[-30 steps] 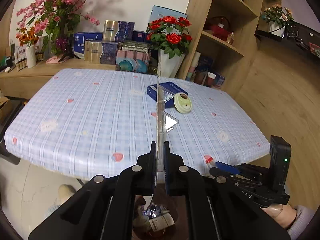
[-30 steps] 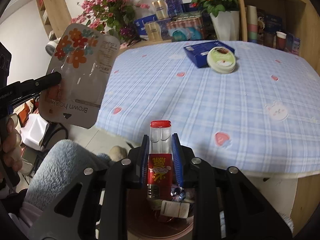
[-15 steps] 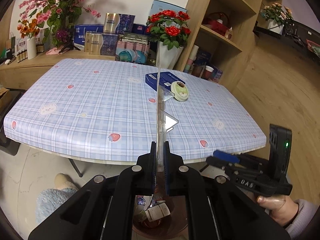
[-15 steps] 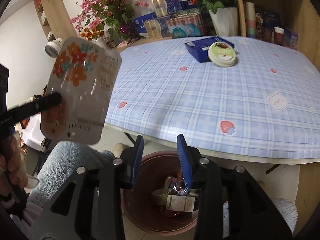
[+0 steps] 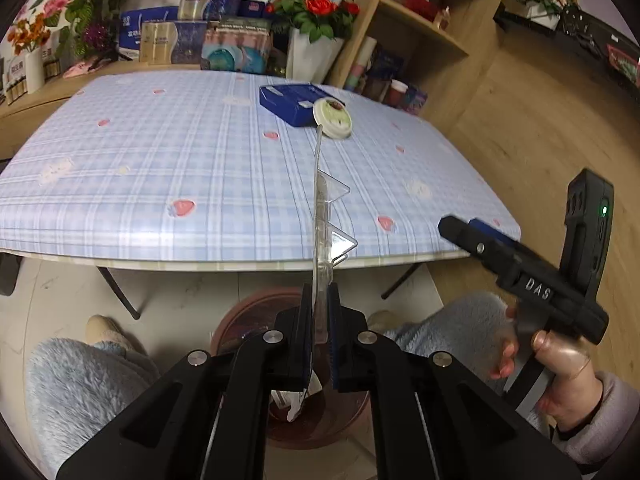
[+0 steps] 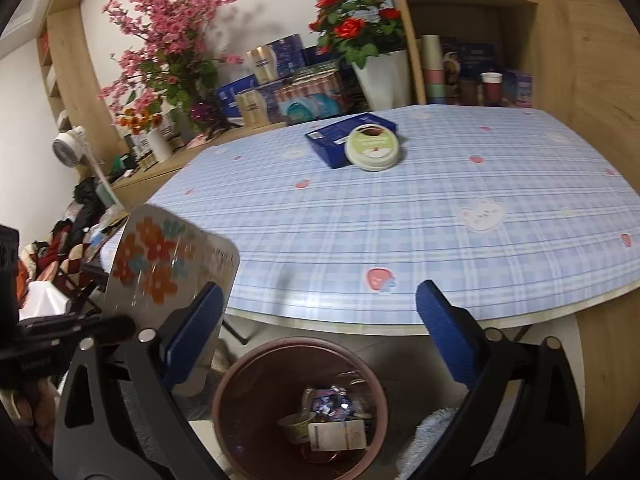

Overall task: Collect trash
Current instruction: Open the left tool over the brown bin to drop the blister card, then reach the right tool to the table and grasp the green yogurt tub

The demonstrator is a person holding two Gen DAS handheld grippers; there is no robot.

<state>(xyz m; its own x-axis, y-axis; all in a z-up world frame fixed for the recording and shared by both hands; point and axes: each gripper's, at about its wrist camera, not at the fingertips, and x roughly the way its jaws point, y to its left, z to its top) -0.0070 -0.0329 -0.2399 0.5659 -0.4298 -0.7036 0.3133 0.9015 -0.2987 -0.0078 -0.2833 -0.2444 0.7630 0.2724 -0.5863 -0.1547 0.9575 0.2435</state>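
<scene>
Since the earlier frames, our right gripper has let go of the red-capped bottle: its fingers have just been opening and now stand wide apart with nothing between them, above the brown bin on the floor. We cannot pick the bottle out among the wrappers and cup in the bin, though we judge it went in there. Our left gripper has come lower, toward the same bin; its fingers are clamped on the flat clear flower-printed packet, seen edge-on from the left wrist. We judge that this packet goes in next.

Largest in view, the tabletop under a blue checked cloth carries a dark blue box and, touching it, a round pale-green tub, both well apart from the grippers. Behind stand wooden shelves, boxes and a white vase of red roses.
</scene>
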